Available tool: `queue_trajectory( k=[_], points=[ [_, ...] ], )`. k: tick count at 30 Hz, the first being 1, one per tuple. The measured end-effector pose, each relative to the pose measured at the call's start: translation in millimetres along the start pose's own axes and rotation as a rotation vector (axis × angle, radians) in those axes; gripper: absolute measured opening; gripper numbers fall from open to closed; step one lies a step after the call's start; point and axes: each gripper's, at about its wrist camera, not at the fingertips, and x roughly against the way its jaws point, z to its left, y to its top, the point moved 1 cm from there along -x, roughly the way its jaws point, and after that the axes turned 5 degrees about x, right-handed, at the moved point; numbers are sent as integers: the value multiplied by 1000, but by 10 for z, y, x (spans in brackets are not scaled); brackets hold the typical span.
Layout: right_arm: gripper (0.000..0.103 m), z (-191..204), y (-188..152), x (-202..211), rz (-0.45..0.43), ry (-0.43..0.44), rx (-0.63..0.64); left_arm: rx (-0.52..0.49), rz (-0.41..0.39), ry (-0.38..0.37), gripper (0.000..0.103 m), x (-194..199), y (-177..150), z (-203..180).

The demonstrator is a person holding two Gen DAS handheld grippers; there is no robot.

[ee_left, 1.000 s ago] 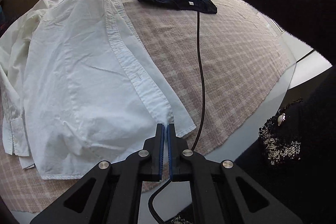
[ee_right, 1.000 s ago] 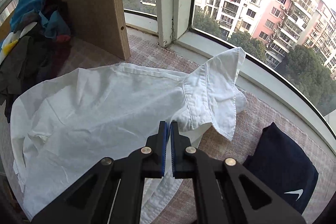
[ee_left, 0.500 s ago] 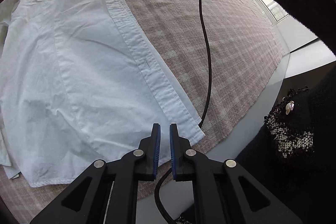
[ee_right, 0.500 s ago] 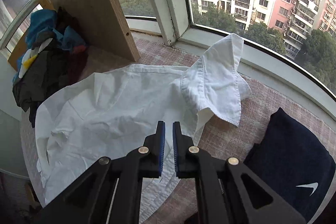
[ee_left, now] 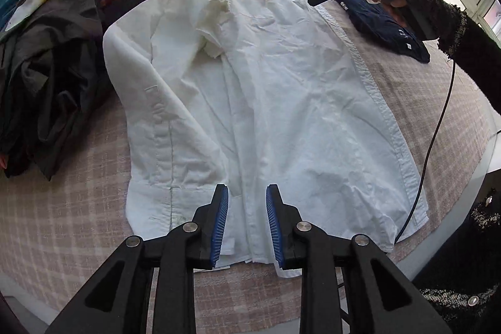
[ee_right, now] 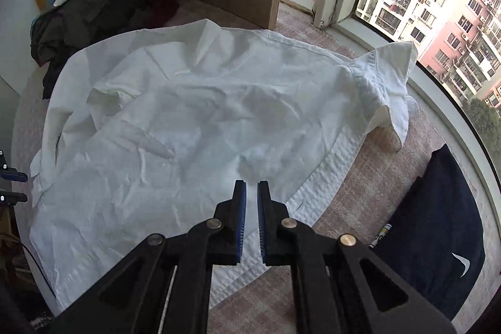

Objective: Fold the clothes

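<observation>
Both grippers released, white shirt (ee_left: 266, 89) flat, dark pile (ee_left: 47, 58) beside.

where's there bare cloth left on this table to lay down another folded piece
Bare plaid tablecloth shows between the white shirt and the table's near right edge, just short of the folded navy garment. A second patch lies left of the shirt's hem. The far left is crowded by the heap of dark clothes.
</observation>
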Motion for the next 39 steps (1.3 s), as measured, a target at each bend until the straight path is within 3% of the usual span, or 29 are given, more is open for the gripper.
queue_trajectory(
  k=[4,8,10,11,13,15,18,22,23,25,27,31,33,34,37,39],
  points=[
    [8,429,-190,-18,22,107,0,-20,-29,-95,24,-116,234,87],
    [8,753,-341,-189,88,98,12,-68,-19,-175,24,-348,424,24],
    [8,776,-441,-295,148,81,3,-106,-1,-161,26,-464,436,2],
    [8,764,-489,-335,177,66,-2,-131,15,-91,26,-505,420,13],
    [8,679,-512,-248,157,44,-39,-172,41,33,15,-564,393,39],
    [8,587,-469,-123,107,40,-90,-178,5,40,15,-417,418,19],
    [8,504,-343,-30,39,47,-146,-258,-87,-6,19,-152,568,-215],
    [7,486,-169,-230,23,64,-166,-315,-136,-209,26,-197,997,-539],
    [7,475,-141,-311,28,71,-176,-321,-123,-226,26,-318,1104,-588],
    [7,479,-177,-448,70,54,-169,-339,-84,-215,25,-603,1270,-648],
    [0,430,-236,-502,110,1,-149,-363,-39,-131,25,-882,1345,-628],
    [1,311,-361,-338,96,-68,-171,-369,-33,-33,24,-978,1339,-412],
    [3,421,-437,-192,53,16,-189,-336,-48,-23,21,-826,1305,-336],
    [3,545,-480,-143,41,69,-179,-327,-60,-35,21,-727,1264,-327],
    [3,1000,-639,-145,59,170,-124,-339,-85,-167,24,-366,961,-430],
    [3,1210,-769,-214,89,198,-107,-353,-43,-218,24,-337,684,-538]
  ],
)
